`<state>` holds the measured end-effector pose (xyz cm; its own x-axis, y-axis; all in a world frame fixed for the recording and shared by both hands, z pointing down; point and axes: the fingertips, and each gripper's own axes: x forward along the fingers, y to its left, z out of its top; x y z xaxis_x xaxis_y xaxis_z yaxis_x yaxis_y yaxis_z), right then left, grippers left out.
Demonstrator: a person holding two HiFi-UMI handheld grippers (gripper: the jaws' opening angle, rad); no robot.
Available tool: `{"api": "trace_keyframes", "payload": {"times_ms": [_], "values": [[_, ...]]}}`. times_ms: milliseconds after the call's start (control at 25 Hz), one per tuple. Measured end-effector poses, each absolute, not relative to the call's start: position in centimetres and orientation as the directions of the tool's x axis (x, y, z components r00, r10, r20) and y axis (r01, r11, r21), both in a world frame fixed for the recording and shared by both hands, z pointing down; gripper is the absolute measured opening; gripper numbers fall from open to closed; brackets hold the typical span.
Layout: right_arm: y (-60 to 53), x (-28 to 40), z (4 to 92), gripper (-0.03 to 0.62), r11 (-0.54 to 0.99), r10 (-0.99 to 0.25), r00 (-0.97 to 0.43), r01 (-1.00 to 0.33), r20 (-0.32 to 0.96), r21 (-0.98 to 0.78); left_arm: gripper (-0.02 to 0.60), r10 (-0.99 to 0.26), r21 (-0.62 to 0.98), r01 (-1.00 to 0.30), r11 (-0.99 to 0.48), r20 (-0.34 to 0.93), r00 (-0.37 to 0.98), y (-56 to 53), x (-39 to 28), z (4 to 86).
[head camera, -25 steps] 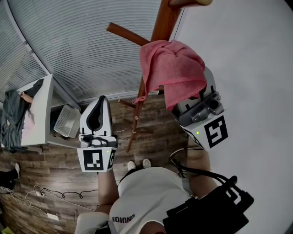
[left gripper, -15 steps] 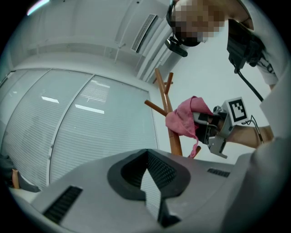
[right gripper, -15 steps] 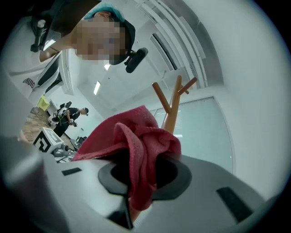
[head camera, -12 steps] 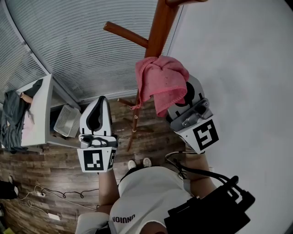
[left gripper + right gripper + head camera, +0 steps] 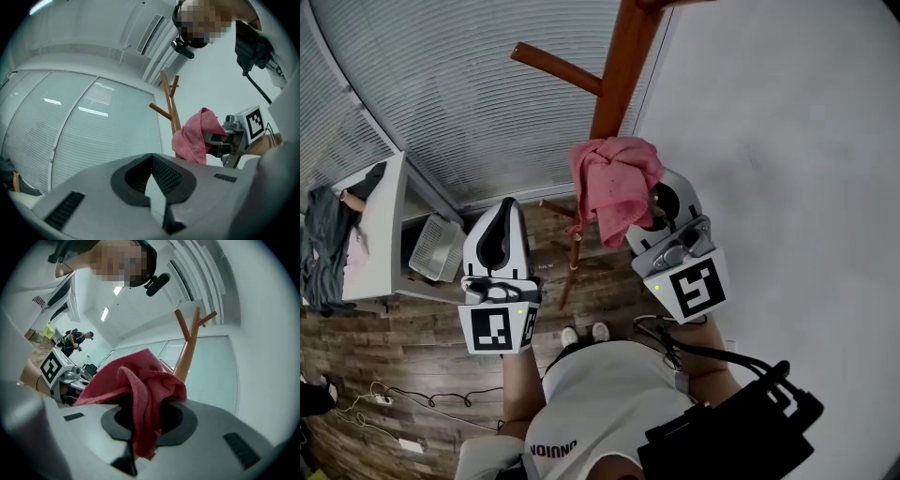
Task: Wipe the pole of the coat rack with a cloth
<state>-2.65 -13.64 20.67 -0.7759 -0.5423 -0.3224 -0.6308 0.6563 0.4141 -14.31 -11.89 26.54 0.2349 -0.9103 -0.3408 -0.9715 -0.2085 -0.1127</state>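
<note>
The brown wooden pole of the coat rack runs from the top of the head view down to the floor. A pink cloth is bunched against the pole at mid height, and my right gripper is shut on it. In the right gripper view the cloth drapes over the jaws, with the pole just behind. My left gripper hangs left of the pole, shut and holding nothing. From the left gripper view, the cloth and the pole lie ahead to the right.
A side peg sticks out left from the pole. White desk with dark clothes and a wire basket stand at left. Window blinds are behind, a white wall at right. Cables lie on the wood floor.
My right gripper has slid the pink cloth down and to the left along the pole. The left gripper has stayed in place.
</note>
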Motion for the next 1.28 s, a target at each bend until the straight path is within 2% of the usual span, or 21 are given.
{"api": "trace_keyframes", "payload": {"times_ms": [240,560,600,720,760,1280], "values": [[-13.8,-3.1,23.1,0.084,0.65,-0.588,-0.768,-0.635,-0.253,0.416,0.014,-0.912,-0.11,-0.972,-0.21,-0.336,0.235,-11.7,-14.5,26.6],[-14.5,-2.9,25.4,0.084,0.677,-0.595,-0.769,-0.637,-0.234,0.369,0.014,-0.914,-0.114,-0.972,-0.207,-0.331,0.234,-11.9,-14.0,26.8],[-14.5,-2.9,26.0,0.084,0.679,-0.598,-0.774,-0.627,-0.208,0.382,0.014,-0.915,-0.114,-0.972,-0.207,-0.33,0.234,-11.8,-13.9,26.8],[-14.6,-2.7,29.6,0.084,0.673,-0.619,-0.785,-0.518,0.019,0.528,0.014,-0.915,-0.113,-0.971,-0.209,-0.329,0.235,-11.5,-13.9,26.8],[-14.5,-2.8,30.1,0.084,0.675,-0.619,-0.784,-0.498,0.051,0.545,0.014,-0.914,-0.113,-0.971,-0.209,-0.33,0.235,-11.4,-14.0,26.8],[-14.3,-3.4,33.5,0.084,0.716,-0.601,-0.794,-0.484,0.092,0.503,0.014,-0.915,-0.112,-0.97,-0.218,-0.324,0.243,-10.8,-13.7,26.9]]}}
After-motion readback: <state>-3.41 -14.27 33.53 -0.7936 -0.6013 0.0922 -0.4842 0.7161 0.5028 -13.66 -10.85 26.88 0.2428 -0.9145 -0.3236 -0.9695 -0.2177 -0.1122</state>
